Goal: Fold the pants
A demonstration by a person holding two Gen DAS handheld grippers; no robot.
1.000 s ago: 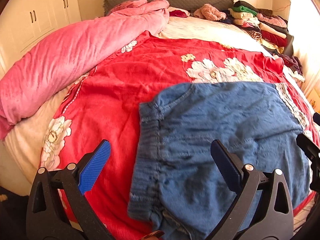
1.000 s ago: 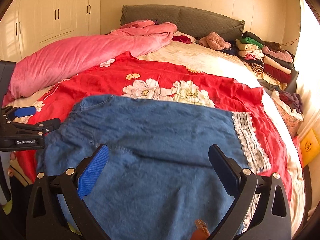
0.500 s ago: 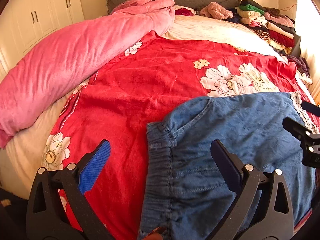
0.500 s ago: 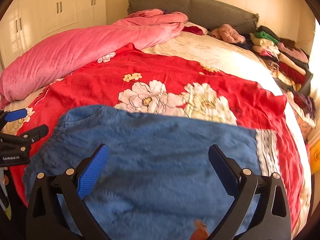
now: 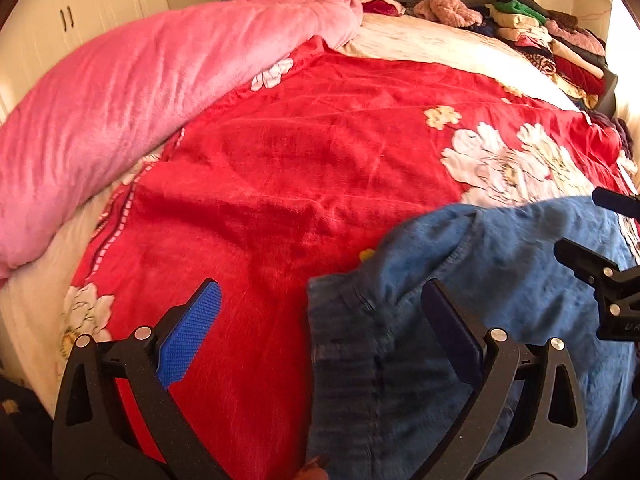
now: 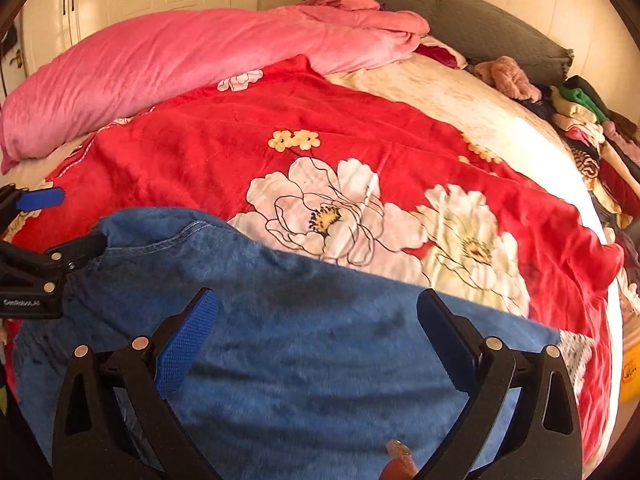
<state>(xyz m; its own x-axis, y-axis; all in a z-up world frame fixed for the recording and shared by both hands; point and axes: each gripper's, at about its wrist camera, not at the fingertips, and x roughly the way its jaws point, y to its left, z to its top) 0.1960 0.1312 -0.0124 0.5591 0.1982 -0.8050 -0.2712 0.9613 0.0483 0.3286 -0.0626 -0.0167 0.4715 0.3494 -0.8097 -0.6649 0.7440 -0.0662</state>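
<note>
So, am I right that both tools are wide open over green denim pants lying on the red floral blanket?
Not quite: the pants are blue, as the right wrist view shows. The left tool and right tool are open, and the red floral blanket lies underneath.

So it's a bed (image 6: 460, 92) with a cream sheet and a gray padded headboard (image 6: 472, 20) at the top of the frame. A red blanket with big white flowers (image 6: 248, 160) covers most of the middle. A rolled-up pink fleece blanket (image 6: 160, 68) runs along the left side up to the headboard. Blue denim pants (image 6: 300, 340) lie flat on the red blanket, bottom center. Stacks of folded clothes (image 5: 552, 44) sit along the upper right edge, with a fuzzy pink garment (image 5: 444, 10) near the headboard.
</note>
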